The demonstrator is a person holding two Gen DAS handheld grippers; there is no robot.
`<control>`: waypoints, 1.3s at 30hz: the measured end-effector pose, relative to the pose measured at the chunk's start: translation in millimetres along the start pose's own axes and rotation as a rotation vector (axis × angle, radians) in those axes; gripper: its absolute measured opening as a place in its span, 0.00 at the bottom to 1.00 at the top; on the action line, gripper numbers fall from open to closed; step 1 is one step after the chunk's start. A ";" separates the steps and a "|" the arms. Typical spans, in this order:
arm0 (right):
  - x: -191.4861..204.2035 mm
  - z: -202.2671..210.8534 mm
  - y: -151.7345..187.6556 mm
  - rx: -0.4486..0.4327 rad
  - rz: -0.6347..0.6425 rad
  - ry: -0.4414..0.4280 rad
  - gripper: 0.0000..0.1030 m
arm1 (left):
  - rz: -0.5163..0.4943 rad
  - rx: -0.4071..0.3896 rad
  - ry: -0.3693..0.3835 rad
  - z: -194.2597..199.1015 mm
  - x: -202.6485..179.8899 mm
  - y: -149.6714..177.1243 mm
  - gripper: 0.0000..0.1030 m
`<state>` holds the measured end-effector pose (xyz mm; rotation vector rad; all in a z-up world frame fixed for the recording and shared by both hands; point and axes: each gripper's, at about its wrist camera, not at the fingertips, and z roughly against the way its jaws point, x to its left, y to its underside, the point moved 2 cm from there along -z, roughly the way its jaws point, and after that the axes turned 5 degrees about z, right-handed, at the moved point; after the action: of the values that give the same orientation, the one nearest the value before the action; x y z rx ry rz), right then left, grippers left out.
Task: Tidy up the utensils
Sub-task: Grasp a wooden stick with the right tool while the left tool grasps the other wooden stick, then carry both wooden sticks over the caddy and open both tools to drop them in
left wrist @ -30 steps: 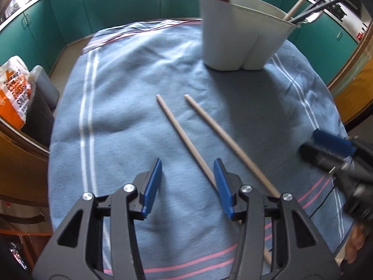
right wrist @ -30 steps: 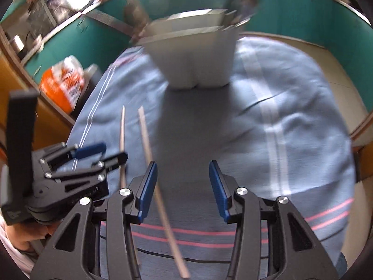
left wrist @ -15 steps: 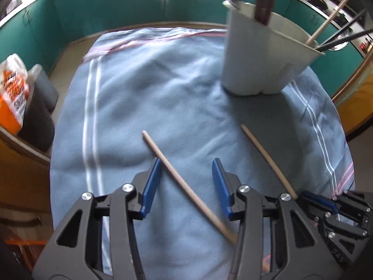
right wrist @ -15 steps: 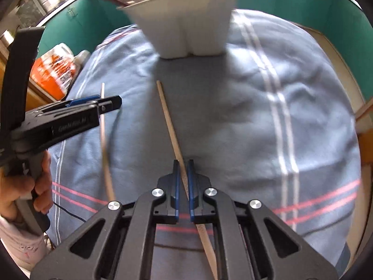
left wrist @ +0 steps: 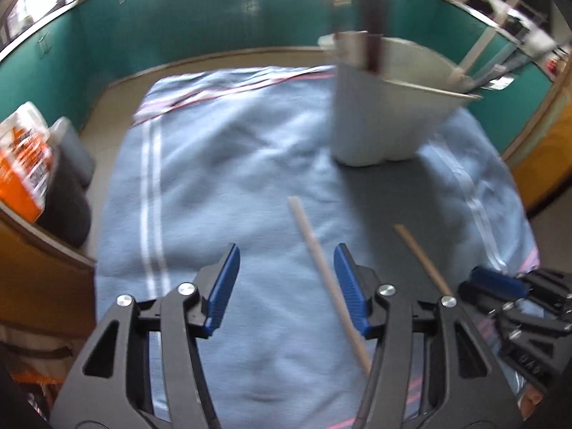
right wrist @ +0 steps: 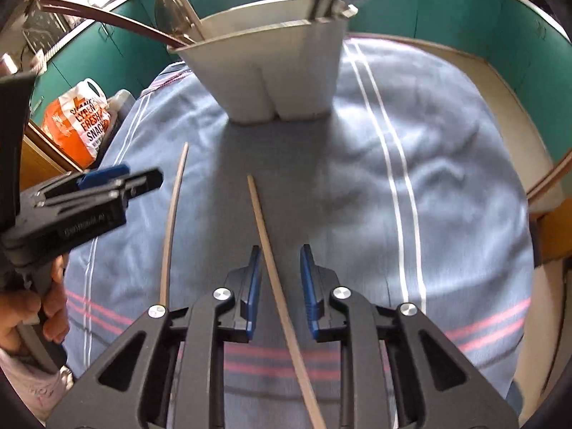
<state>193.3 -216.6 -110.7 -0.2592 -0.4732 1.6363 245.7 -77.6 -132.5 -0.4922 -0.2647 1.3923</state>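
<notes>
Two light wooden chopsticks lie on the blue striped cloth [left wrist: 214, 178]. One chopstick [left wrist: 321, 275] runs between the fingers of my open left gripper [left wrist: 284, 279], close to its right pad and touching neither. The other chopstick [right wrist: 264, 221] passes between the parted jaws of my right gripper [right wrist: 280, 279], with a gap on both sides. The first chopstick [right wrist: 171, 214] shows left of it, beside the left gripper [right wrist: 107, 186], which a hand holds. A white utensil holder [right wrist: 279, 71] stands upright at the far end with several utensils in it.
An orange snack bag [right wrist: 78, 118] and a dark bin [left wrist: 68, 178] sit beyond the table's left edge. Teal cabinets [left wrist: 178, 35] ring the room. The right gripper [left wrist: 500, 286] is at the lower right of the left wrist view.
The right gripper was shut on its chopstick half a second ago and its jaws now stand apart. The left gripper shifted, so its chopstick now lies nearer the right finger.
</notes>
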 end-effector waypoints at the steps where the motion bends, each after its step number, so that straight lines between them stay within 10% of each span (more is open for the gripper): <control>1: 1.6 -5.2 -7.1 0.002 0.009 0.008 0.21 | 0.008 0.012 -0.004 -3.0 2.6 -1.2 0.53; 14: 24.8 -40.2 -33.3 0.066 0.114 0.054 0.21 | -0.057 0.049 -0.042 -39.3 -21.8 -21.5 0.58; 16: 24.5 -39.4 -35.7 0.068 0.108 0.055 0.14 | -0.067 0.039 -0.032 -37.6 -22.7 -20.1 0.51; 19: 18.7 -37.5 -36.3 0.068 0.078 0.014 0.06 | -0.058 0.027 -0.014 -33.8 -23.6 -19.3 0.13; 22: 10.2 -32.2 -36.0 0.067 0.039 -0.032 0.05 | -0.027 0.035 0.034 -31.7 -21.8 -19.7 0.08; 39: -15.1 145.5 -38.3 -0.334 -0.028 -0.094 0.05 | 0.003 -0.318 0.196 135.6 -17.6 -29.1 0.05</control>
<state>165.9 -251.1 34.0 -0.4229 -0.8196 1.5422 205.8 -74.0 1.4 -0.8868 -0.3281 1.2988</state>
